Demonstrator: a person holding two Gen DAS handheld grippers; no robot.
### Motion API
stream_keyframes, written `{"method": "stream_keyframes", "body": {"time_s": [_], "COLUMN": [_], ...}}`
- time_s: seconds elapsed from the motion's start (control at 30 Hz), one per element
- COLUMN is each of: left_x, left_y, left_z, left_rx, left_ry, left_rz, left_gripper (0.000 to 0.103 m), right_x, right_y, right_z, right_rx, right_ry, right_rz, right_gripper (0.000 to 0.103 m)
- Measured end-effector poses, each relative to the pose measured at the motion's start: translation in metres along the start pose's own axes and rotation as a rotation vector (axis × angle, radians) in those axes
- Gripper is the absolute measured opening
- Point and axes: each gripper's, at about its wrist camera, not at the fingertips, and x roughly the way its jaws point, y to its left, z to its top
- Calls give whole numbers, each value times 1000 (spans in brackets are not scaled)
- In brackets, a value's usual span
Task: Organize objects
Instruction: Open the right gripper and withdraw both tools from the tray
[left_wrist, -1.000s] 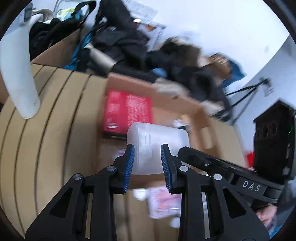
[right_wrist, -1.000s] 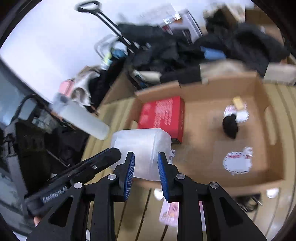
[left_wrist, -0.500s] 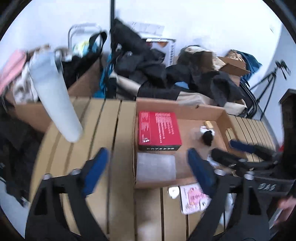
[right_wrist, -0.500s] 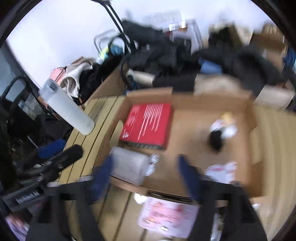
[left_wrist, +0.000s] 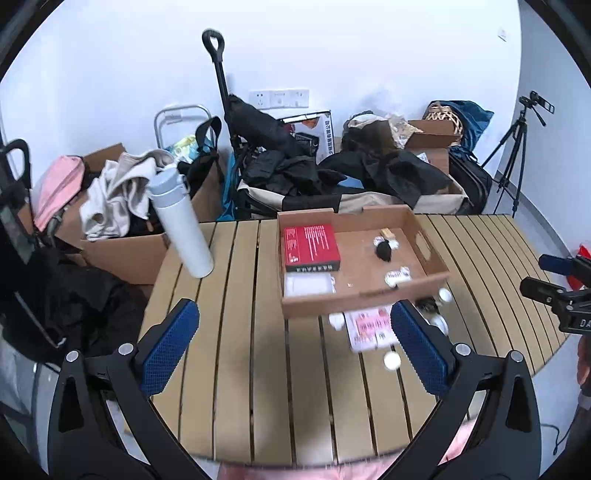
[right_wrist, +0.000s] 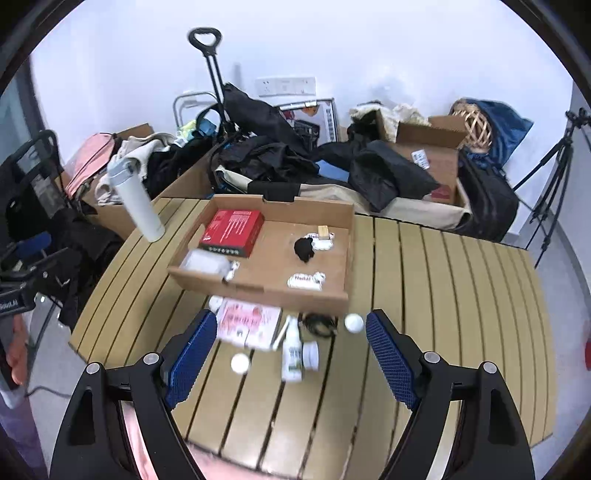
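**A:** Start at your fingers. Where do they stand?

**B:** Your left gripper (left_wrist: 295, 343) has its blue pads spread wide with nothing between them. Your right gripper (right_wrist: 291, 354) is the same, fingers wide apart and empty, hanging over the near edge of the table (right_wrist: 443, 280).

**A:** And what is nearest to them?

**B:** Just ahead of your right gripper a small white bottle (right_wrist: 292, 350) lies on its side, touching a white jar (right_wrist: 311, 355). A pink packet (right_wrist: 248, 322) lies beside it, close to the front wall of the cardboard box (right_wrist: 266, 291). Two white balls (right_wrist: 354, 323) sit loose near the bottle, and a dark cord (right_wrist: 319, 321) lies against the box.

**A:** What is already in the box?

**B:** A red box (right_wrist: 232, 232) in the far left corner, and a clear plastic case (right_wrist: 205, 263) in the near left corner.

**A:** So how should I take the next piece?

**B:** I judge the bottle is your best pick. Come down over its middle, set your fingers across its narrow width, and close gently so it does not roll into the jar. Carry it to the bare floor on the right side of the box.
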Motion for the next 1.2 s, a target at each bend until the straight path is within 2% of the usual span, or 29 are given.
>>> {"method": "stream_keyframes", "body": {"time_s": [0.13,0.23,0.4,0.53,0.6,0.63,0.7,0.8,0.87,0.93,0.97,1.03,1.07,1.13,1.2], "left_x": [-52,-79,-108,-103,-93,-92,-91,-84,-78,-66,-59,-35,-22,11,42], "left_y": [-2,-2,-4,-19,-25,-26,-28,-34,-37,-40,-41,-47,-51,-66,-79], "left_z": [-48,-92,-161,-196,-197,-197,-197,-201,-204,-199,-195,-179,-172,-155,-144], "left_rx": [-33,-61,-142,-130,-118,-120,-120,-93,-84,-64,-51,-2,15,51,47], "left_ry": [-60,-56,-30,28,61,62,55,72,78,67,48,-1,0,12,27], "left_rz": [-44,-38,49,4,-2,0,-4,-17,-29,-51,-61,-75,-64,-90,-99], "left_gripper": [103,103,103,103,103,103,103,103,103,103,103,103,103,102,101], "right_x": [-49,-72,-89,-74,-64,-61,-62,-66,-63,-60,-59,-52,-49,-41,-33], "right_y": [12,28,54,71,76,82,88,83,78,70,65,54,48,36,24], "right_z": [-42,-85,-159,-215,-229,-233,-235,-235,-237,-238,-238,-233,-230,-220,-210], "right_rx": [-25,-57,-54,42,55,27,-11,13,27,50,67,99,110,127,139], "right_ry": [-57,-89,-102,-49,-7,10,1,-30,-31,-33,-40,-51,-56,-61,-68], "right_rz": [35,51,109,194,233,220,175,179,169,149,133,108,102,94,81], "right_gripper": [86,86,86,85,85,81,78,78,72,52,48,38,37,36,36]}}
